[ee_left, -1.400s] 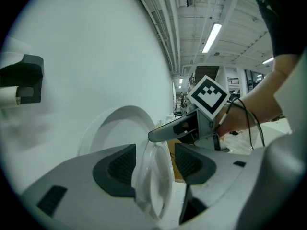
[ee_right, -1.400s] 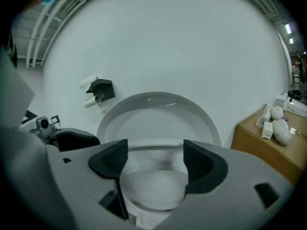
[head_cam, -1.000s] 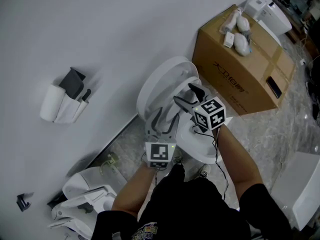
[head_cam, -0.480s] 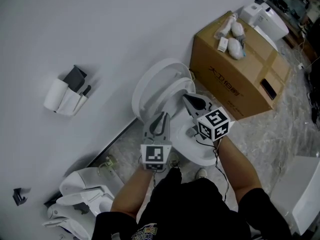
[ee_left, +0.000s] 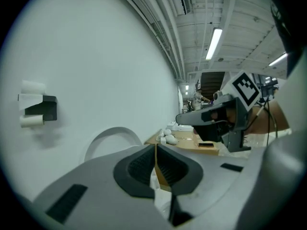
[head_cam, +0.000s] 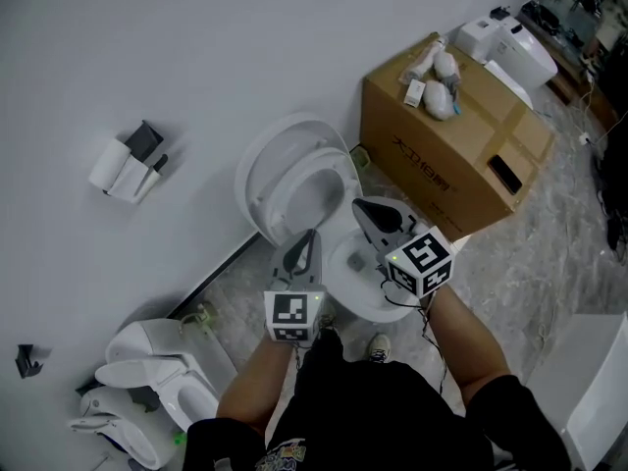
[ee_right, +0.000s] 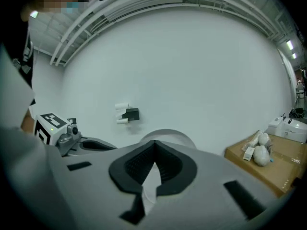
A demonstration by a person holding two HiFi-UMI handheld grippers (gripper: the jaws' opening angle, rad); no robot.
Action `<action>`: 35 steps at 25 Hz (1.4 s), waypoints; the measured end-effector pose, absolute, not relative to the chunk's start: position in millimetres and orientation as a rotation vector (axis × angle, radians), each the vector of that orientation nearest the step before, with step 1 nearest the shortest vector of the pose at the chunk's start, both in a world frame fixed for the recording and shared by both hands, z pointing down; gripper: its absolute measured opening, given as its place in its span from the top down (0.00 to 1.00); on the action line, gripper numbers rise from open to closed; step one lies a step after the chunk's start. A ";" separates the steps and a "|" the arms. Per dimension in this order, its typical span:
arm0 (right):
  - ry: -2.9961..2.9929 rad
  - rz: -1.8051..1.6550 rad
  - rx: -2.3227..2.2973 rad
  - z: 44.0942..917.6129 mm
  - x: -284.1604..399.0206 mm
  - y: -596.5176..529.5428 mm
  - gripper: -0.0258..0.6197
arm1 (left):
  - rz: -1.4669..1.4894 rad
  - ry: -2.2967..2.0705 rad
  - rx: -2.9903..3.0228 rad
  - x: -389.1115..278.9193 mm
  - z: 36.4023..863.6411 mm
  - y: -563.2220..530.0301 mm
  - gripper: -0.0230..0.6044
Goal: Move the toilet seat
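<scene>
The white toilet seat (head_cam: 257, 180) stands raised with its lid against the wall, above the bowl (head_cam: 345, 275). It appears as a pale arc in the left gripper view (ee_left: 112, 132) and in the right gripper view (ee_right: 168, 134). My left gripper (head_cam: 311, 235) hovers in front of the seat, apart from it. Its jaws have just been closing and are shut with nothing between them (ee_left: 155, 145). My right gripper (head_cam: 357, 207) is over the bowl, to the seat's right, also shut and empty (ee_right: 154, 143).
A cardboard box (head_cam: 451, 155) with white items (head_cam: 437, 72) on top stands right of the toilet. A paper roll holder (head_cam: 128, 165) hangs on the wall at left. Another white toilet (head_cam: 147, 381) lies at lower left. A white cistern (head_cam: 510, 42) sits at far right.
Both grippers were open near the raised seat; they have shut and drawn back and up from it. The seat stays leaning on the wall.
</scene>
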State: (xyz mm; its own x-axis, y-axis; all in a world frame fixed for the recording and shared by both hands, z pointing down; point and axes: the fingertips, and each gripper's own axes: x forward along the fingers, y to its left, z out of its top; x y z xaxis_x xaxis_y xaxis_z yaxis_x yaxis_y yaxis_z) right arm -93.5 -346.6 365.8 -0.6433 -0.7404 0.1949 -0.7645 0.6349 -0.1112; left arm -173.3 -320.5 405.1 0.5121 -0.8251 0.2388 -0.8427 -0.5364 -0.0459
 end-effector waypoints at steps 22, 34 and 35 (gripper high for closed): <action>-2.838 0.334 1.040 350.8 -67.2 -194.0 0.96 | 0.253 -1.650 2.541 -149.4 364.6 -159.0 0.94; -2.839 0.352 1.018 351.2 -174.8 -130.7 0.96 | 0.211 -1.697 2.490 -261.3 360.6 -85.7 0.94; -2.835 0.349 1.029 350.4 -181.8 -123.3 0.96 | 0.206 -1.685 2.499 -267.9 360.0 -79.2 0.94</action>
State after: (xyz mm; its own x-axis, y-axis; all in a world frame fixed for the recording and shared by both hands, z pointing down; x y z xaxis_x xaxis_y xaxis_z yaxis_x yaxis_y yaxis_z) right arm -181.8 -123.3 350.4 -0.7652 -0.6191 0.1764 -0.6434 0.7445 -0.1781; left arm -267.9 -79.2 360.0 0.3710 -0.9112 0.1794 -0.9275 -0.3730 0.0234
